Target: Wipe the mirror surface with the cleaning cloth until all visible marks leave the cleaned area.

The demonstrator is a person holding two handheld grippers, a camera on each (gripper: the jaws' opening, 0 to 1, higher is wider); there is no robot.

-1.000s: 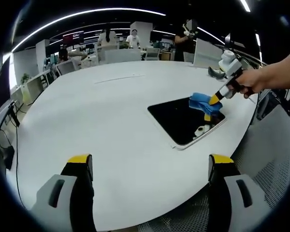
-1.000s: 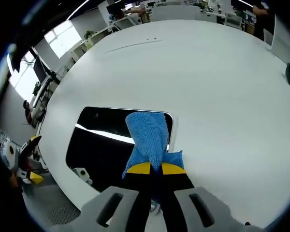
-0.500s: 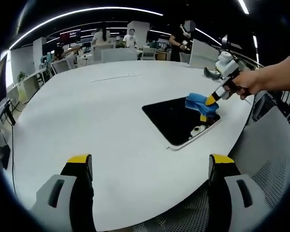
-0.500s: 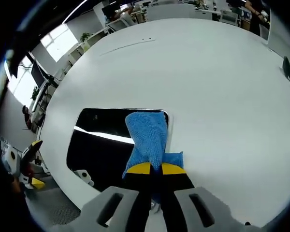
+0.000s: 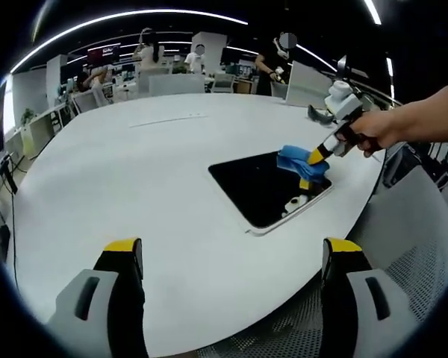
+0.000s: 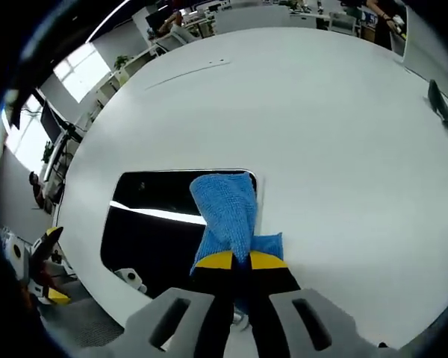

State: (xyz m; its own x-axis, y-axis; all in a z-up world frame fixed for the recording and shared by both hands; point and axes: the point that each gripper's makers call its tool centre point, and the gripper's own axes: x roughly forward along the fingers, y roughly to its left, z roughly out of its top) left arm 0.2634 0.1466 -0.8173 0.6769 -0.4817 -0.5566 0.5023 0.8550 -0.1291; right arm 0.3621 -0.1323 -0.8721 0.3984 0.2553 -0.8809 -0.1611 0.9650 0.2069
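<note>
A flat rectangular mirror (image 5: 265, 188) (image 6: 153, 224) with a white frame lies on the round white table (image 5: 134, 179), reflecting dark ceiling. The blue cleaning cloth (image 5: 295, 159) (image 6: 228, 216) rests on the mirror's right end, and my right gripper (image 6: 234, 261) (image 5: 313, 158) is shut on it, held by a hand coming in from the right in the left gripper view. My left gripper (image 5: 231, 257) is open with nothing between its jaws, hovering near the table's front edge, well short of the mirror.
A dark object (image 6: 440, 104) (image 5: 317, 113) lies on the table beyond the mirror. A mesh office chair (image 5: 411, 246) stands at the table's right edge. Desks, monitors and people (image 5: 201, 60) fill the office behind the table.
The left gripper's camera has drifted, so the mirror sits further left in its view. The right gripper and cloth have barely moved on the mirror's right end.
</note>
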